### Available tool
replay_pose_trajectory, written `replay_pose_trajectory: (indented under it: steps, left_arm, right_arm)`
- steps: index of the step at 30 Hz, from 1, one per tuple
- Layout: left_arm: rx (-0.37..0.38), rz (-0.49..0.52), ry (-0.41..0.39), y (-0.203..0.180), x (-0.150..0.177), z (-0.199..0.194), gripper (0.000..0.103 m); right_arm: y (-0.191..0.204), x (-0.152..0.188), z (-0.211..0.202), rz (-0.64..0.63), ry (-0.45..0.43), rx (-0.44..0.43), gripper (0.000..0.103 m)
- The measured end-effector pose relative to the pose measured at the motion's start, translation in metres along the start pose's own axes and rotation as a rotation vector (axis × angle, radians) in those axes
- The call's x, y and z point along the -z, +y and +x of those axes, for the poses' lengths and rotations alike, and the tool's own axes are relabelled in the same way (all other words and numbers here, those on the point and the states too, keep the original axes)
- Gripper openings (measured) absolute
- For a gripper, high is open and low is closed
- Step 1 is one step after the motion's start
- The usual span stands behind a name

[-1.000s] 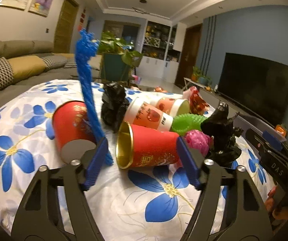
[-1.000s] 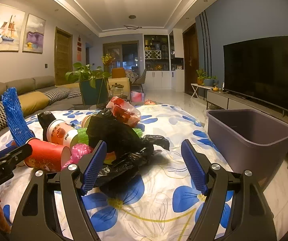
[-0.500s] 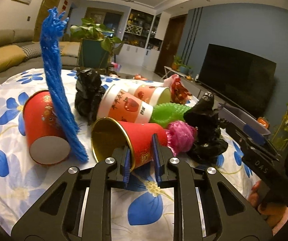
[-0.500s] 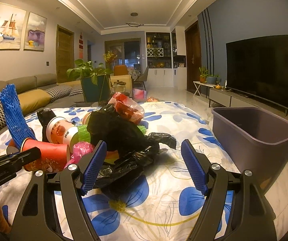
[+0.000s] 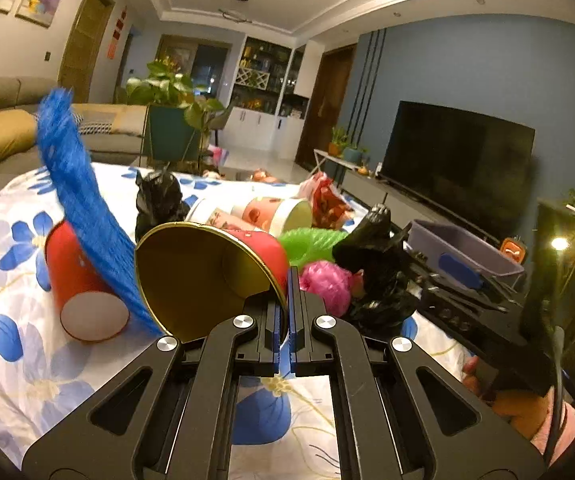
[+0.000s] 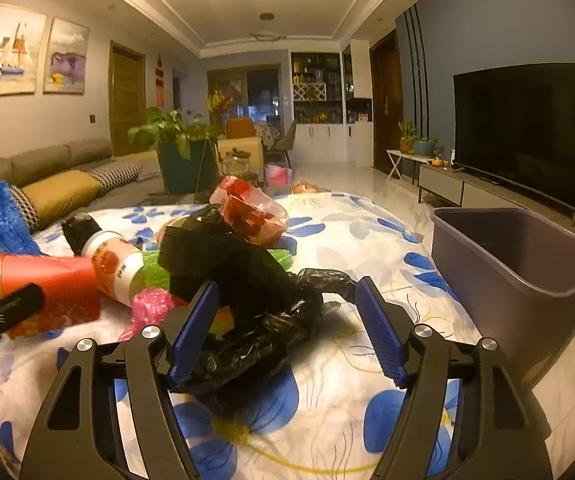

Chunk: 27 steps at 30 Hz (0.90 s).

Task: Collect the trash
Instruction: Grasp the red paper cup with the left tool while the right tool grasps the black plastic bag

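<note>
My left gripper (image 5: 286, 312) is shut on the rim of a red paper cup with a gold inside (image 5: 207, 272), lifted and tilted toward the camera; the cup also shows in the right wrist view (image 6: 51, 288). A trash pile lies on the flowered cloth (image 6: 367, 248): a second red cup (image 5: 75, 280), a blue foam net (image 5: 83, 208), white-orange cups (image 5: 271, 212), green (image 5: 311, 240) and pink (image 5: 325, 280) nets, a red snack bag (image 6: 251, 212). My right gripper (image 6: 287, 332) is open around a black plastic bag (image 6: 247, 280). A grey bin (image 6: 519, 264) stands at the right.
A sofa (image 6: 47, 176) runs along the left. A potted plant (image 6: 179, 148) stands behind the table. A TV (image 6: 527, 128) on a low cabinet lines the right wall. The bin sits on the floor past the table's right edge.
My left gripper closed on the gold-lined red cup's rim and lifted it, tilting its mouth toward the camera. My right gripper moved slightly closer to the black bag, still open.
</note>
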<state>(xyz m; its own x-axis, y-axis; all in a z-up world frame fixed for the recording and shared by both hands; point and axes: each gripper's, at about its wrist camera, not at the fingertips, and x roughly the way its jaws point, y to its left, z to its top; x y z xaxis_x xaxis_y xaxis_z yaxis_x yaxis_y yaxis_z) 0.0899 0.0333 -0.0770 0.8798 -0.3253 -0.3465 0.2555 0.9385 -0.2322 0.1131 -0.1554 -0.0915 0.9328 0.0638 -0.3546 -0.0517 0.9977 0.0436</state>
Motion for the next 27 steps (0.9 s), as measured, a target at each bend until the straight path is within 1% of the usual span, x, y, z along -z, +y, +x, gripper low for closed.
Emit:
replay_pose_trajectory:
  steps: [4,7,8,10,11,13,15,23,27]
  left_arm:
    - [-0.021,0.018,-0.010,-0.002,0.000,-0.001,0.002]
    - [-0.019,0.013,-0.011,0.000,0.000,0.000,0.002]
    - [-0.019,0.012,-0.012,0.000,0.000,0.001,0.002]
    - [-0.019,0.009,-0.014,0.000,0.000,0.000,0.002]
    - [-0.017,0.006,-0.014,0.000,0.000,0.000,0.002]
    - [-0.014,0.001,-0.018,0.000,0.000,-0.003,0.002]
    - [-0.015,0.003,-0.027,-0.001,-0.001,-0.006,0.002]
    - [0.010,0.019,-0.064,-0.011,-0.003,-0.018,0.002]
    - [0.015,0.030,-0.078,-0.018,-0.006,-0.023,0.002]
  right_arm:
    - [-0.001,0.006,0.010,0.015,0.062,-0.014,0.068]
    - [-0.002,0.013,0.016,0.018,0.104,-0.031,0.059]
    - [-0.002,0.014,0.018,0.024,0.118,-0.043,0.053]
    - [-0.001,0.017,0.021,0.031,0.137,-0.061,0.047]
    - [-0.001,0.018,0.020,0.030,0.137,-0.066,0.042]
    - [-0.002,0.017,0.017,0.031,0.127,-0.075,0.033]
    - [-0.003,0.014,0.013,0.031,0.110,-0.069,0.030]
    - [-0.019,0.001,-0.024,0.033,0.003,-0.029,0.028]
    - [-0.025,-0.003,-0.037,0.037,-0.028,-0.023,0.028]
